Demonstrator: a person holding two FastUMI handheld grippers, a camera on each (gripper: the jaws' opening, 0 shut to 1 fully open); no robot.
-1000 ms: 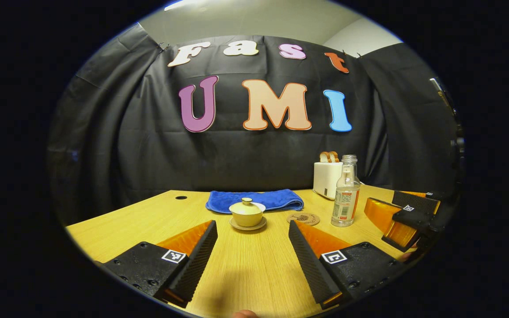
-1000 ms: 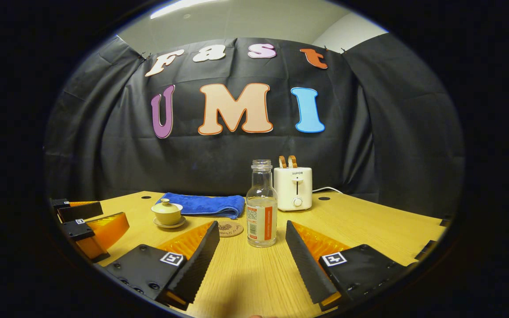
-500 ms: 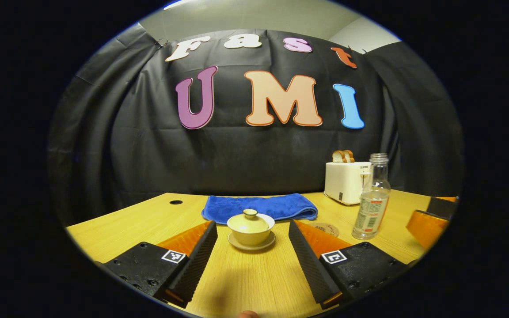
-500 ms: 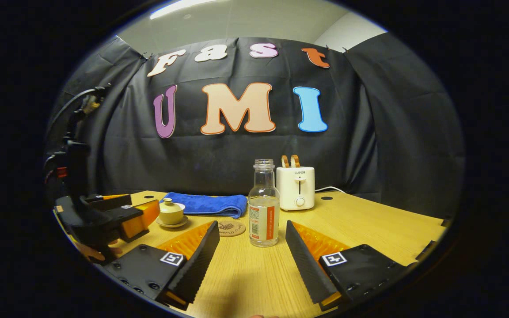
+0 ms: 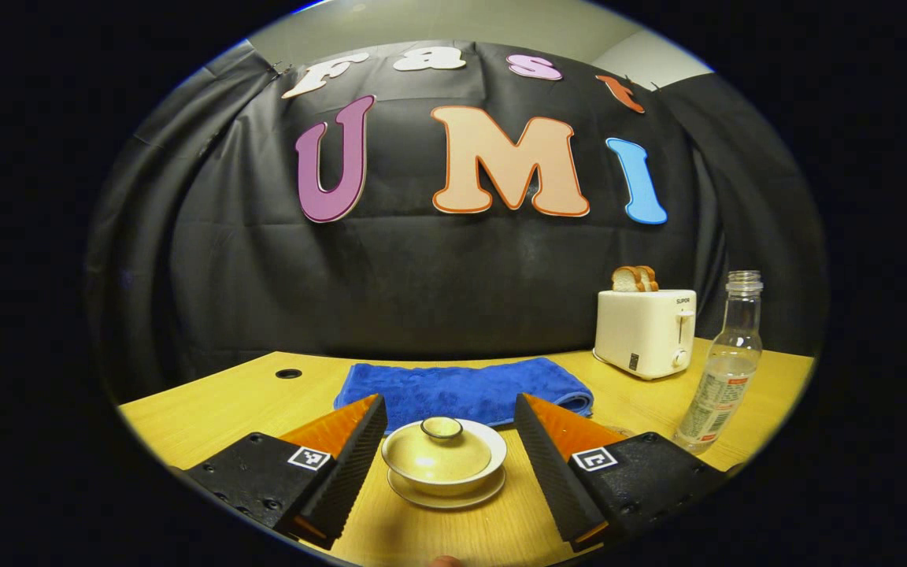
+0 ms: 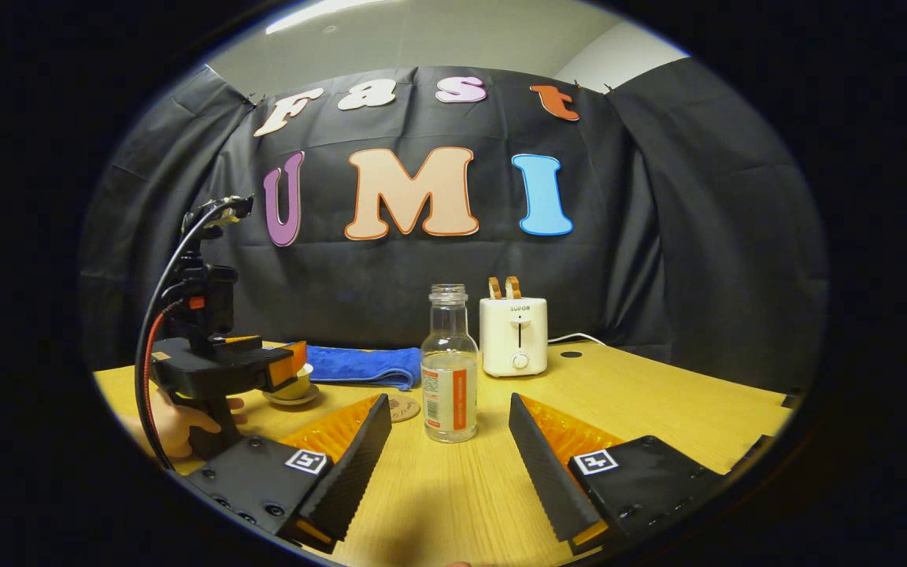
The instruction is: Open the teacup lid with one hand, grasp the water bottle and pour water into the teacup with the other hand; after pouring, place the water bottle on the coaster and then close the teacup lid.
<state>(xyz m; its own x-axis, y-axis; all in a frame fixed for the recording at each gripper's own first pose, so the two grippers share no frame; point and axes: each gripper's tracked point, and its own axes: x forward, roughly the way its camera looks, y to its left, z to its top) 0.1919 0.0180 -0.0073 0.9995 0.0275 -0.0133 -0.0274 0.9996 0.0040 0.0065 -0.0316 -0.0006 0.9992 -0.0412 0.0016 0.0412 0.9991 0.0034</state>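
A pale yellow teacup (image 5: pixel 443 465) with its lid (image 5: pixel 442 441) on stands on a saucer. It sits low between the fingers of my left gripper (image 5: pixel 449 403), which is open and not touching it. At the right stands the clear water bottle (image 5: pixel 721 370), uncapped. In the right gripper view the bottle (image 6: pixel 449 370) stands upright in line with the gap of my right gripper (image 6: pixel 449 402), which is open and clear of it. The round coaster (image 6: pixel 404 408) lies just left of the bottle. A hand (image 6: pixel 178 421) holds the left gripper (image 6: pixel 280 366) over the half-hidden teacup (image 6: pixel 294 387).
A blue towel (image 5: pixel 461 390) lies folded behind the teacup. A white toaster (image 5: pixel 644 331) with bread in it stands at the back right, near the bottle. The wooden table (image 6: pixel 658 409) stretches bare to the right of the bottle. A cable hole (image 5: pixel 289 373) is at the back left.
My left gripper has moved forward until the teacup sits between its open fingers. The right gripper has barely shifted, and the bottle has not moved.
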